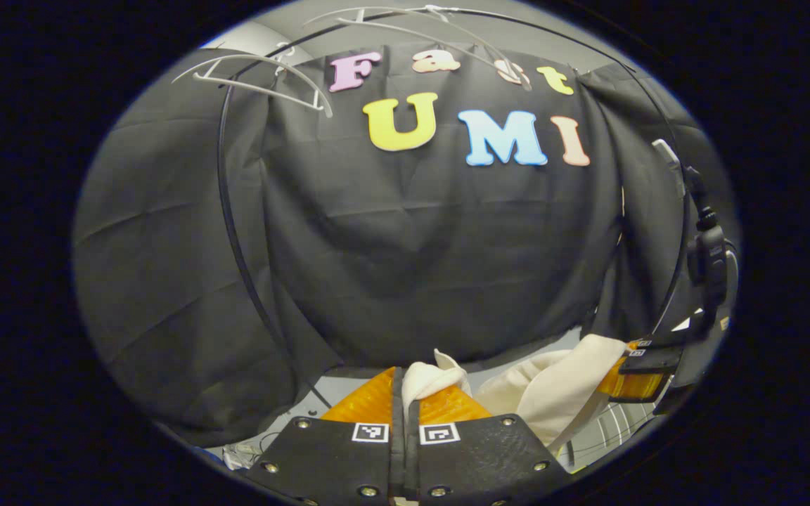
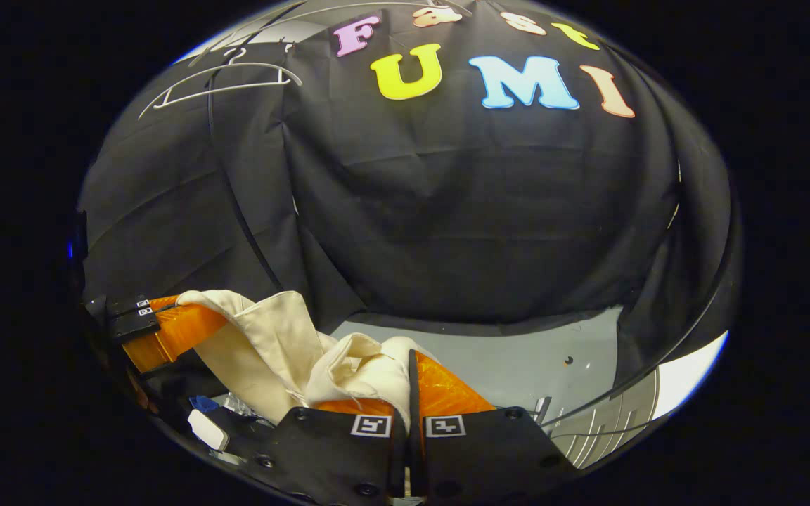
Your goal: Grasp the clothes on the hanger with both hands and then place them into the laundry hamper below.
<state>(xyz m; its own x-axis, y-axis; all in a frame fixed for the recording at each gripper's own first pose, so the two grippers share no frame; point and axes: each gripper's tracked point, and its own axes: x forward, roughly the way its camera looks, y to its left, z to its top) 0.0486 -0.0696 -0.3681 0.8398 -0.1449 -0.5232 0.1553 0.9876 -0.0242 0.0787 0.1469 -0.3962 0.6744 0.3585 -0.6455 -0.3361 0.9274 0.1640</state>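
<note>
A cream garment (image 1: 553,393) hangs slack between my two grippers, low in front of the black cloth wall. In the left gripper view my left gripper (image 1: 406,385) is shut on a bunched fold of it, and my right gripper (image 1: 631,371) grips its other end at the far right. In the right gripper view my right gripper (image 2: 412,365) is shut on the garment (image 2: 271,344), and my left gripper (image 2: 169,320) holds its far corner at the left. Bare white hangers (image 1: 264,79) hang on the black rail (image 1: 229,211) high above.
A second pair of bare hangers (image 1: 433,28) hangs at the top centre. Grey floor (image 2: 517,365) lies under the wall's hem. A white ribbed surface (image 2: 616,425) shows at the lower right; I cannot tell what it is. Small blue and white items (image 2: 204,422) lie at the lower left.
</note>
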